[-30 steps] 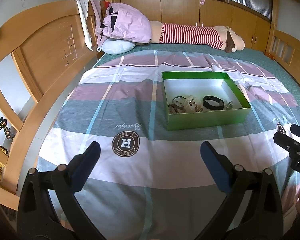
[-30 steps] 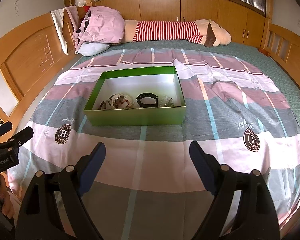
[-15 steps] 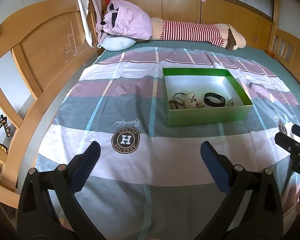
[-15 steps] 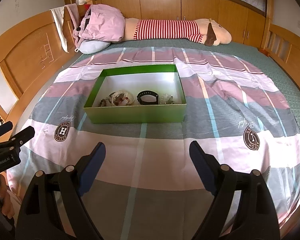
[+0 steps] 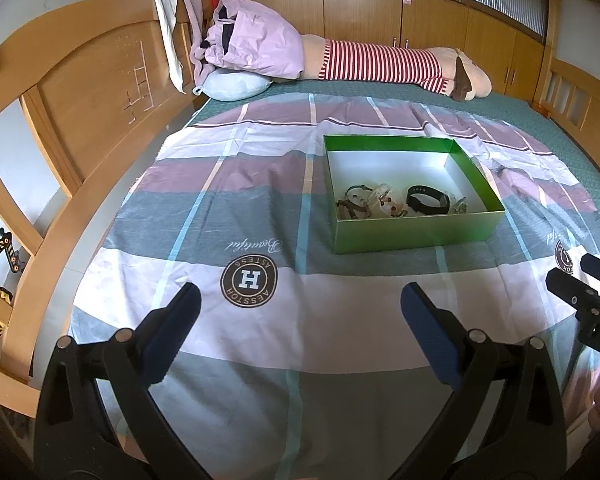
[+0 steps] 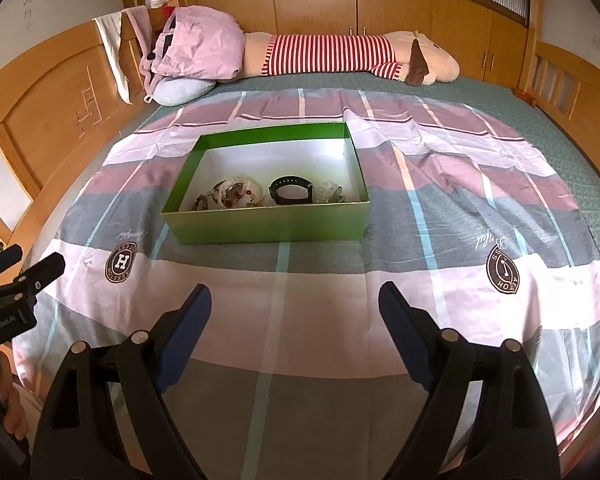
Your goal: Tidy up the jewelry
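Observation:
A green box (image 5: 416,234) with a white inside stands on the striped bedsheet, also in the right wrist view (image 6: 268,228). In it lie a black band (image 5: 427,200) (image 6: 291,191), pale bead bracelets (image 5: 384,202) (image 6: 238,194) and a clear piece (image 6: 332,194) at the right. My left gripper (image 5: 300,312) is open and empty, over the sheet short of the box. My right gripper (image 6: 294,306) is open and empty, also short of the box. Each gripper shows at the edge of the other's view (image 5: 580,280) (image 6: 16,268).
A wooden headboard (image 5: 80,92) runs along the left. A pink jacket (image 5: 256,46), a blue pillow (image 5: 234,86) and a long striped plush toy (image 5: 384,66) lie at the far end. A wooden rail (image 6: 572,92) is at the right. The bed's near edge lies below the grippers.
Both grippers have eased slightly toward the box, which looks a little nearer and more from above. Both stay open and empty.

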`<control>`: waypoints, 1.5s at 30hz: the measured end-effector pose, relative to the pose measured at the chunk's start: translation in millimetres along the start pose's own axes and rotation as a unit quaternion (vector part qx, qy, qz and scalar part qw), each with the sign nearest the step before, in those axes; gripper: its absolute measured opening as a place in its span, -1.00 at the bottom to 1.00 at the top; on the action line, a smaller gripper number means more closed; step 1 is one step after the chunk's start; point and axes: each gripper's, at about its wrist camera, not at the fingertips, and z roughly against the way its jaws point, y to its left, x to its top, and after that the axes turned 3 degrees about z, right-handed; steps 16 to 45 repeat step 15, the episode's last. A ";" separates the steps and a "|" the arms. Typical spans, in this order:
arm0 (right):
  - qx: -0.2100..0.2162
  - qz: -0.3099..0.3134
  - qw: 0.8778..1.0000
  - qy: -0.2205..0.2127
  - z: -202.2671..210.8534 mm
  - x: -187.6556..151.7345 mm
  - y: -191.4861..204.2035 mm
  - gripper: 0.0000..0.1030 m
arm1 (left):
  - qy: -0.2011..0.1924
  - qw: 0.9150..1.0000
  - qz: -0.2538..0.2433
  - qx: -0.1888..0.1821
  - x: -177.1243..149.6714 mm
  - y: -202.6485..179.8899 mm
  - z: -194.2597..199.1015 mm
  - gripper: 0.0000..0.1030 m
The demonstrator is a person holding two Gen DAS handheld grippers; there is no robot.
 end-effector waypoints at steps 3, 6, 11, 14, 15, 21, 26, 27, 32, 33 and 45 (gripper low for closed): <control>0.002 -0.003 1.000 0.003 -1.1 0.6 -0.3 0.67 | 0.002 1.000 -0.001 0.002 -0.3 -0.6 -0.4 0.96; 0.004 0.000 1.000 0.004 -1.4 0.7 0.8 0.67 | 0.004 1.000 0.000 -0.006 0.3 -1.0 -1.0 0.96; -0.001 0.003 1.000 0.001 0.1 0.4 1.6 0.67 | 0.001 1.000 -0.001 -0.010 1.0 -1.8 -0.1 0.96; 0.002 -0.001 1.000 0.003 -1.1 0.8 0.2 0.67 | 0.007 1.000 -0.001 -0.017 1.1 -2.7 -2.4 0.96; 0.002 -0.001 1.000 0.004 -1.4 0.9 0.0 0.67 | 0.011 1.000 0.002 -0.021 1.1 -2.3 -3.6 0.96; 0.002 -0.001 1.000 0.004 -1.4 0.9 0.0 0.67 | 0.011 1.000 0.002 -0.021 1.1 -2.3 -3.6 0.96; 0.002 -0.001 1.000 0.004 -1.4 0.9 0.0 0.67 | 0.011 1.000 0.002 -0.021 1.1 -2.3 -3.6 0.96; 0.002 -0.001 1.000 0.004 -1.4 0.9 0.0 0.67 | 0.011 1.000 0.002 -0.021 1.1 -2.3 -3.6 0.96; 0.002 -0.001 1.000 0.004 -1.4 0.9 0.0 0.67 | 0.011 1.000 0.002 -0.021 1.1 -2.3 -3.6 0.96; 0.002 -0.001 1.000 0.004 -1.4 0.9 0.0 0.67 | 0.011 1.000 0.002 -0.021 1.1 -2.3 -3.6 0.96; 0.002 -0.001 1.000 0.004 -1.4 0.9 0.0 0.67 | 0.011 1.000 0.002 -0.021 1.1 -2.3 -3.6 0.96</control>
